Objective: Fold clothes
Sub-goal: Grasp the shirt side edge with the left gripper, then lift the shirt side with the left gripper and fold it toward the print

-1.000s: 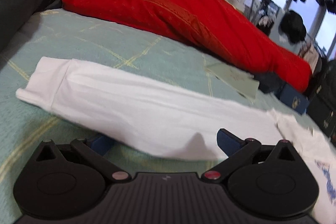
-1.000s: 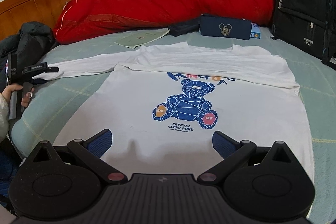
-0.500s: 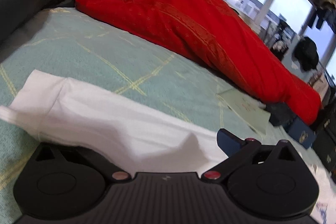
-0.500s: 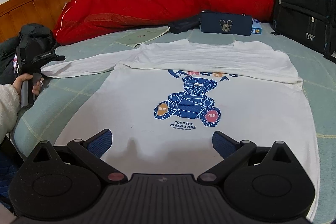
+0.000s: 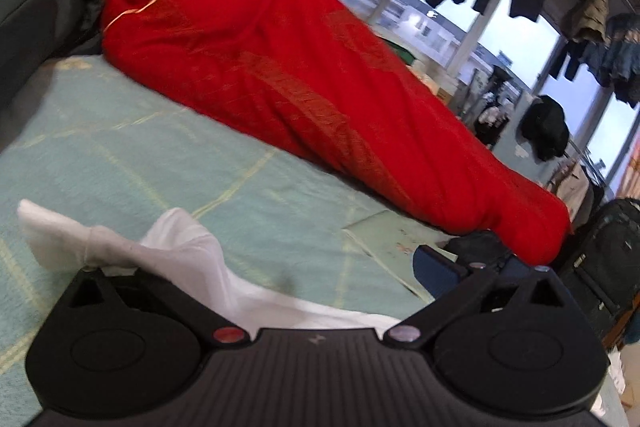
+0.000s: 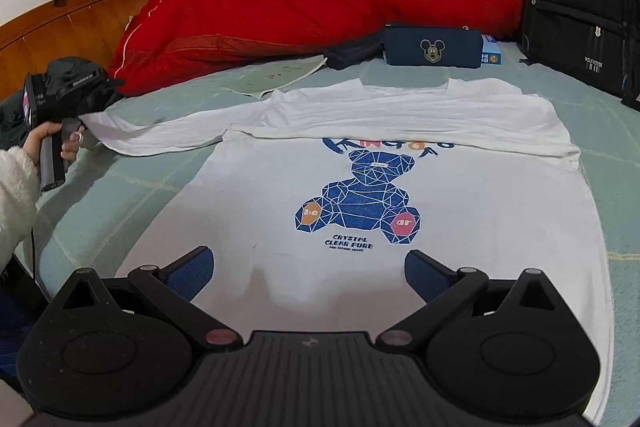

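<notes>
A white long-sleeved shirt [image 6: 480, 211] with a blue bear print lies face up on the green bed sheet [image 6: 132, 187]. One sleeve is folded across its chest. The other sleeve [image 6: 168, 131] stretches out to the left, where a person's hand holds my left gripper [image 6: 60, 87] at the cuff. In the left wrist view the sleeve [image 5: 184, 247] drapes over the left finger and hides it. The right finger [image 5: 436, 267] stands far off, so my left gripper [image 5: 280, 275] is open. My right gripper [image 6: 308, 267] hovers open over the shirt's hem, holding nothing.
A red quilt [image 6: 320, 7] runs along the far side of the bed. A black backpack [image 6: 580, 7], a navy Mickey pouch [image 6: 432, 47] and a paper sheet [image 6: 276, 75] lie beyond the collar. A dark jacket [image 5: 40, 7] sits by the wooden headboard [image 6: 60, 27].
My left gripper has pushed in under the sleeve, tilted upward and raised the cuff, which now bunches over the left finger. The right gripper has barely moved.
</notes>
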{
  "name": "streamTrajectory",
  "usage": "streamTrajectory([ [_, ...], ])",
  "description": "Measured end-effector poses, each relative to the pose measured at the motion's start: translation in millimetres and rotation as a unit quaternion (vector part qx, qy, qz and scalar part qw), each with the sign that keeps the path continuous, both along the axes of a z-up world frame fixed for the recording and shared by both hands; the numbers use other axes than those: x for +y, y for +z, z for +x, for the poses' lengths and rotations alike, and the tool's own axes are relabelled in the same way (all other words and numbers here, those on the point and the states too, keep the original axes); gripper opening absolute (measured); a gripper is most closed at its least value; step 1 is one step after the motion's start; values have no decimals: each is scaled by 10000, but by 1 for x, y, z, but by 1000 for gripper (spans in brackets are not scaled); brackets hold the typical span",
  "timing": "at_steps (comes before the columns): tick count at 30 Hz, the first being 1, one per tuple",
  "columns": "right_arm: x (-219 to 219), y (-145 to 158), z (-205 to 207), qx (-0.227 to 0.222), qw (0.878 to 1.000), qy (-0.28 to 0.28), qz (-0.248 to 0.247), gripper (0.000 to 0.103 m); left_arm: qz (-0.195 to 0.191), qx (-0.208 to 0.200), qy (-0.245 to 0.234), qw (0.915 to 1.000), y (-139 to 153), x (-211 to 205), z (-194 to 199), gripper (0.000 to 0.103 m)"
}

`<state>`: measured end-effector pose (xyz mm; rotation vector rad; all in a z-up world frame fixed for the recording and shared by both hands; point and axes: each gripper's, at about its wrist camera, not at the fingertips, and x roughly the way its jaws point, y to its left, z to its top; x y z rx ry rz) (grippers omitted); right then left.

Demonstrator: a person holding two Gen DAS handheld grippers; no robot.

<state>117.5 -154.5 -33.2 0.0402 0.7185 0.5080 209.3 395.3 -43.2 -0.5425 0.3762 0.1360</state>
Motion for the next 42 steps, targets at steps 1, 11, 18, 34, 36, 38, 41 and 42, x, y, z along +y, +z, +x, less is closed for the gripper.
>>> streamTrajectory([
  [1, -1, 0, -1, 8, 10000, 2, -24, 103, 6, -4, -34, 10000, 3, -4, 1, 102],
  [11, -13, -6, -11, 111, 9996, 62, -265, 103, 114, 96, -265, 9995, 43, -49, 12, 102],
  [18, -28, -9, -19, 146, 9995, 128, -262, 103, 138, 88, -483, 9987, 71, -87, 21, 102],
  [34, -66, -9, -36, -38, 9998, 177, 106, 103, -7, 234, -729, 9971, 103, -169, 57, 102],
  [36, -69, -10, -37, -56, 9997, 192, 135, 103, -7, 261, -759, 9968, 106, -179, 63, 102],
  [38, -71, -11, -38, -67, 9996, 225, 132, 103, 14, 275, -803, 9964, 109, -189, 67, 102],
  [41, -76, -12, -39, -74, 9995, 243, 175, 103, 60, 270, -887, 9957, 115, -204, 74, 102],
  [42, -77, -13, -39, -76, 9995, 249, 189, 103, 74, 267, -921, 9954, 117, -210, 76, 102],
])
